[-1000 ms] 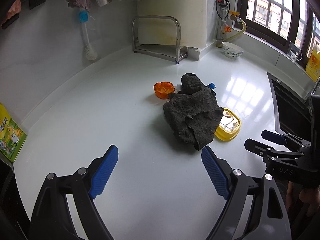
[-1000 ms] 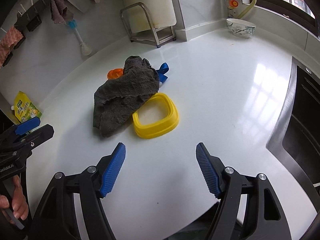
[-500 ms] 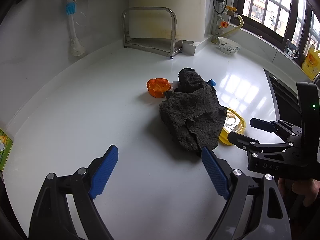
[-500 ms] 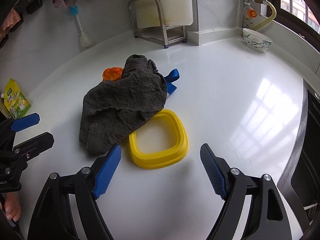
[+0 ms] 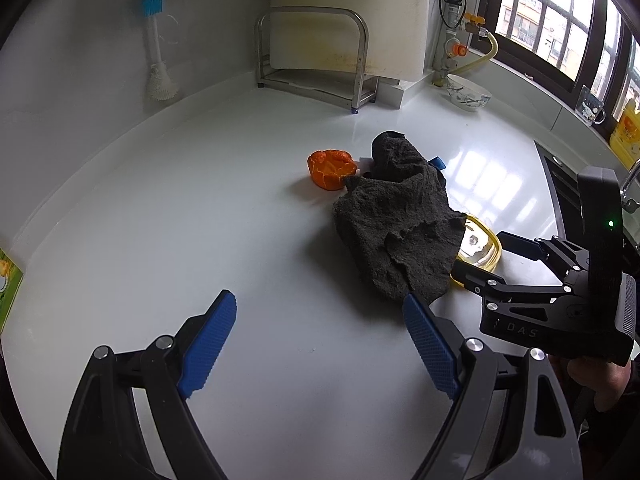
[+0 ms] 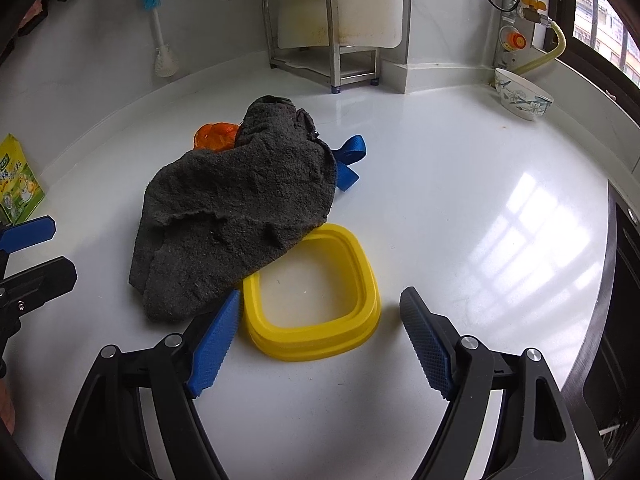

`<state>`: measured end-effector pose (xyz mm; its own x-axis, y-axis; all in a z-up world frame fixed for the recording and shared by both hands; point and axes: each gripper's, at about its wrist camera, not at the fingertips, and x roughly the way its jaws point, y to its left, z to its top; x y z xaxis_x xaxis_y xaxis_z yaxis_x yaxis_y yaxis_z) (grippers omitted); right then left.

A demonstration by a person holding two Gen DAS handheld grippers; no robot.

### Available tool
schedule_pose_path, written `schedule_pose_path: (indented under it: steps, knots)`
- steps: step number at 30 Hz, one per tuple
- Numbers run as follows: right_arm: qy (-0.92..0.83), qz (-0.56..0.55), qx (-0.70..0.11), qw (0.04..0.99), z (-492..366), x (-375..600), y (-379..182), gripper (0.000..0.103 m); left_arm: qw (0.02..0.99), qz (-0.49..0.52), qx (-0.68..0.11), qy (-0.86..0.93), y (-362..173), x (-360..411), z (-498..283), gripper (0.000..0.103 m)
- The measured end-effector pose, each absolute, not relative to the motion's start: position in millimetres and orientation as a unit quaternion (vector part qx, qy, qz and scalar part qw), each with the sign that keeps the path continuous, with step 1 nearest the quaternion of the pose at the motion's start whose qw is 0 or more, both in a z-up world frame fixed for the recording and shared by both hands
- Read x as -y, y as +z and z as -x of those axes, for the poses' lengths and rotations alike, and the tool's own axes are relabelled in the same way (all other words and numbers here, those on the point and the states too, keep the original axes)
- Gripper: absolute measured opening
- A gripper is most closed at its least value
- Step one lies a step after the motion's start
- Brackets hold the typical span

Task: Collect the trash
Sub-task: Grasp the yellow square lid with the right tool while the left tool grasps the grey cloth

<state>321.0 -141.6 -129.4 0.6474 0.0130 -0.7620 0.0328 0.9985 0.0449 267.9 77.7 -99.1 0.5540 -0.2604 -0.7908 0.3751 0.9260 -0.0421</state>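
On a white kitchen surface [image 5: 208, 216], two sets of blue-padded tongs close in on a small heap of litter. The left tongs [image 5: 320, 344] hang wide apart over bare surface with nothing between the pads, and the rumpled dark grey cloth [image 5: 400, 220] lies just ahead of them and to their right, its nearest corner close to the right-hand pad. The right tongs [image 6: 320, 334], their jaws having just narrowed a little, stand open on either side of the near rim of a yellow square ring-shaped container [image 6: 316, 300]; the left pad [image 6: 214, 344] sits just beside the rim's near-left corner, whether touching cannot be told, and the other pad is clear of it. The cloth is draped over the far-left part of that yellow rim and sprawls away toward the wall. Behind the cloth, a piece of orange peel [image 5: 332, 168] rests against its far edge, and a blue ribbon-like strap [image 6: 350, 160] pokes out from under its right side. Seen from the left tongs, the right tongs [image 5: 500, 260] reach in from the right with a hand [image 5: 596, 376] gripping the handle. At the back stand a metal rack [image 6: 320, 40], a patterned bowl [image 6: 522, 94] and a hanging brush [image 5: 156, 56].
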Motion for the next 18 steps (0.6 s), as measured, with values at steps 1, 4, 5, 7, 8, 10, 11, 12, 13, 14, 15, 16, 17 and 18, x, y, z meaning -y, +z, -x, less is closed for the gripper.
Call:
schedule_pose_path:
  steps: [1, 4, 5, 7, 8, 10, 11, 12, 13, 14, 15, 16, 17, 18]
  knots:
    - [0.001, -0.029, -0.417, 0.908, -320, 142, -129, 0.066, 0.879, -0.066, -0.436, -0.181, -99, -77, -268, 0.084]
    - [0.002, -0.033, -0.415, 0.909, -318, 144, -127, 0.065, 0.878, -0.065, -0.437, -0.182, -99, -75, -268, 0.084]
    - [0.001, -0.038, -0.413, 0.910, -316, 146, -126, 0.065, 0.878, -0.064, -0.438, -0.183, -100, -74, -268, 0.084]
    - [-0.004, -0.049, -0.406, 0.912, -310, 150, -123, 0.065, 0.877, -0.062, -0.438, -0.185, -100, -71, -269, 0.084]
    - [-0.007, -0.055, -0.404, 0.913, -308, 153, -122, 0.065, 0.877, -0.062, -0.437, -0.187, -100, -70, -269, 0.084]
    - [-0.015, -0.064, -0.400, 0.914, -302, 158, -119, 0.065, 0.877, -0.064, -0.437, -0.190, -101, -65, -270, 0.084]
    - [-0.021, -0.068, -0.397, 0.915, -298, 161, -118, 0.065, 0.877, -0.065, -0.437, -0.191, -101, -62, -270, 0.084]
    - [-0.028, -0.072, -0.395, 0.915, -295, 164, -117, 0.065, 0.876, -0.065, -0.437, -0.192, -102, -59, -271, 0.084]
    - [-0.035, -0.077, -0.394, 0.915, -290, 167, -117, 0.065, 0.876, -0.066, -0.437, -0.194, -102, -57, -272, 0.084]
    - [-0.041, -0.084, -0.392, 0.915, -285, 171, -116, 0.065, 0.876, -0.067, -0.437, -0.194, -103, -54, -273, 0.084]
    - [-0.046, -0.092, -0.389, 0.915, -280, 175, -115, 0.065, 0.875, -0.068, -0.437, -0.195, -104, -52, -274, 0.084]
    - [-0.051, -0.100, -0.387, 0.915, -275, 178, -114, 0.065, 0.875, -0.068, -0.437, -0.196, -104, -50, -276, 0.084]
    - [-0.056, -0.106, -0.385, 0.915, -270, 182, -113, 0.065, 0.875, -0.067, -0.437, -0.196, -105, -48, -278, 0.084]
    - [-0.060, -0.112, -0.385, 0.914, -267, 185, -112, 0.065, 0.876, -0.068, -0.436, -0.195, -106, -46, -280, 0.084]
